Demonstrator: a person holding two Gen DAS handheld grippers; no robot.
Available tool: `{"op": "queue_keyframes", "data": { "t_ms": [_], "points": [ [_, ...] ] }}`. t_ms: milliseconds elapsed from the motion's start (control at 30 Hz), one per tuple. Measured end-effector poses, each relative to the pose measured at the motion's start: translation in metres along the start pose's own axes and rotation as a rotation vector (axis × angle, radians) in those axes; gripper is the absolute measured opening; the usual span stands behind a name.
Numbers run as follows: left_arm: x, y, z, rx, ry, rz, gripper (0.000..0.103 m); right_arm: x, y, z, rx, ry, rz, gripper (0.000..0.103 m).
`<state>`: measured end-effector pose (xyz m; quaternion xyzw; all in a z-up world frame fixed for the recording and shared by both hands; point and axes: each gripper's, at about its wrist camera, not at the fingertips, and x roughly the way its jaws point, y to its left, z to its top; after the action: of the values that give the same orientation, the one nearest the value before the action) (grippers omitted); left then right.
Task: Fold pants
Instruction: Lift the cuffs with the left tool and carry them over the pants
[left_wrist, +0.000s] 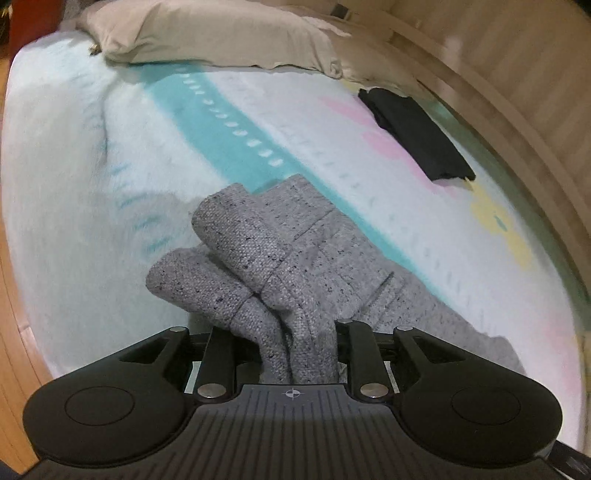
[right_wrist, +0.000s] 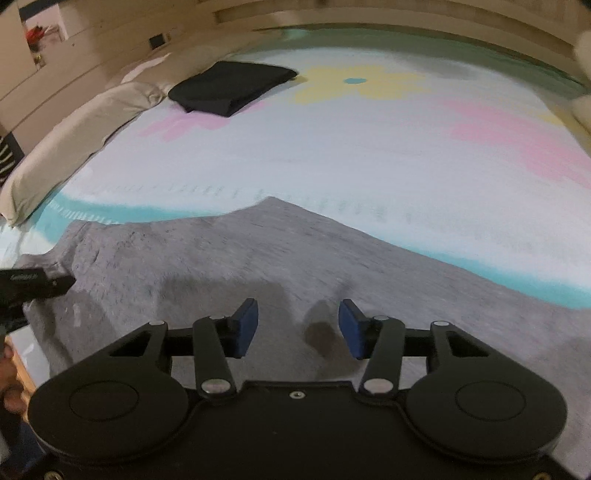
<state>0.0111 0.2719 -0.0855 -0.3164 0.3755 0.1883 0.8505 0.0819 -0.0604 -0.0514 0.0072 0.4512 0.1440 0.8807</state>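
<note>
While the left claw pinches both cuffs of the grey pants above the bed, the right claw hovers half-open, empty, over the spread fabric. Carry the cuffs across squarely, edges aligned, before letting go.

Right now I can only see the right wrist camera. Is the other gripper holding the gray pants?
Observer: Yes. The left gripper is shut on the gray pants.
Operator: Which bit has it got?
Observer: Both leg ends, bunched together. The two cuffs stick out past its jaws, one partly lying over the other.
</note>
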Motion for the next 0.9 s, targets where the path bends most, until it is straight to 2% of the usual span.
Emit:
{"op": "queue_keyframes", "data": {
  "t_ms": [100, 267, 367, 467, 600, 667, 733, 867, 900],
  "points": [
    [-0.002, 0.004, 0.001, -0.027, 0.005, -0.009, 0.022, 0.026, 0.014, 0.013, -0.01, 0.019, -0.005, 0.056],
    [-0.005, 0.008, -0.001, -0.043, 0.006, -0.013, 0.022, 0.074, 0.023, 0.042, -0.032, 0.054, -0.117, 0.056],
    [-0.005, 0.008, -0.001, -0.04, 0.005, -0.014, 0.022, 0.086, 0.022, 0.056, -0.024, 0.07, -0.151, 0.056],
    [-0.003, 0.009, 0.0, -0.043, 0.006, -0.018, 0.022, 0.081, 0.026, 0.056, -0.015, 0.093, -0.144, 0.057],
    [-0.005, 0.01, -0.001, -0.047, 0.003, -0.024, 0.022, 0.059, 0.043, 0.022, -0.068, 0.095, -0.125, 0.057],
    [-0.005, 0.011, -0.001, -0.049, 0.003, -0.028, 0.022, 0.042, 0.053, -0.006, -0.099, 0.109, -0.084, 0.057],
    [-0.005, 0.011, -0.001, -0.05, 0.002, -0.03, 0.022, 0.022, 0.061, -0.032, -0.114, 0.088, -0.06, 0.062],
    [-0.005, 0.011, -0.001, -0.049, 0.001, -0.031, 0.022, -0.017, 0.069, -0.079, -0.123, 0.082, -0.004, 0.08],
    [-0.005, 0.011, -0.001, -0.049, -0.001, -0.031, 0.022, -0.024, 0.07, -0.086, -0.127, 0.082, 0.008, 0.081]
  ]
}}
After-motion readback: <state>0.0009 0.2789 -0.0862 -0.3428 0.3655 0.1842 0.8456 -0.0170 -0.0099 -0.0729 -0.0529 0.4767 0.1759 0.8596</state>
